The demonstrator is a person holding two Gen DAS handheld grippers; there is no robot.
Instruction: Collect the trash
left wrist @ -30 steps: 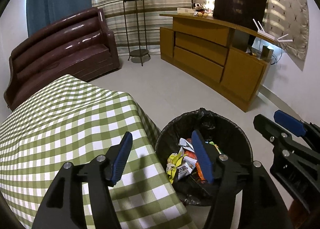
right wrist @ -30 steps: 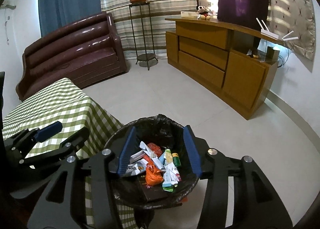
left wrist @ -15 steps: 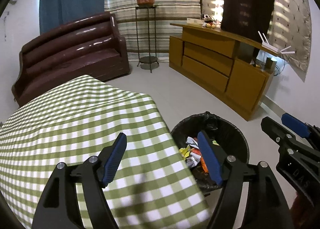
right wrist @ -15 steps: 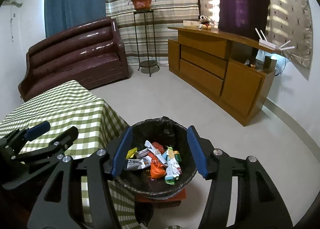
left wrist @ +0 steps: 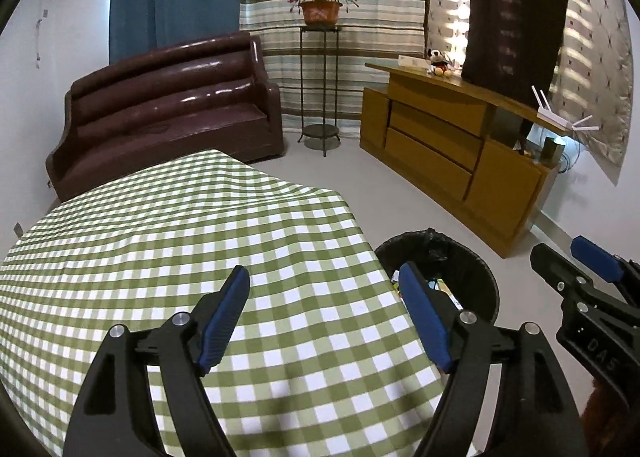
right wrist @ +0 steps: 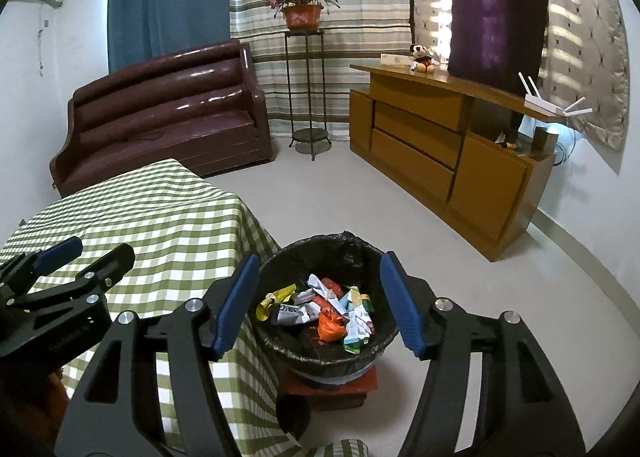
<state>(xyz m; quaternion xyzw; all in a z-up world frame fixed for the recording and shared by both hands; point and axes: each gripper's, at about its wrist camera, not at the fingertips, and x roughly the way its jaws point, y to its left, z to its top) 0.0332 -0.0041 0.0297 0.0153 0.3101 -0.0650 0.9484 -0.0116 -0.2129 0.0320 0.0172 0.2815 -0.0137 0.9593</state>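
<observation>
Both tools have just been spreading wider and hold nothing — the left tool (left wrist: 324, 321) above the checked bench (left wrist: 160, 241), the right tool (right wrist: 316, 301) above the black bin (right wrist: 360, 357), crumpled wrappers (right wrist: 320, 309) inside.

Checked table and pale floor

The table (left wrist: 168, 241) wears a green-and-white checked cloth that hangs over its edges; nothing shows lying on the cloth; just beside its corner, on the grey floor (right wrist: 360, 201), a low red stand (right wrist: 362, 387) carries the black-lined bin (right wrist: 280, 269); sofa (right wrist: 160, 117), plant stand (right wrist: 308, 137) and wooden sideboard (right wrist: 440, 161) rest on the floor further back.
</observation>
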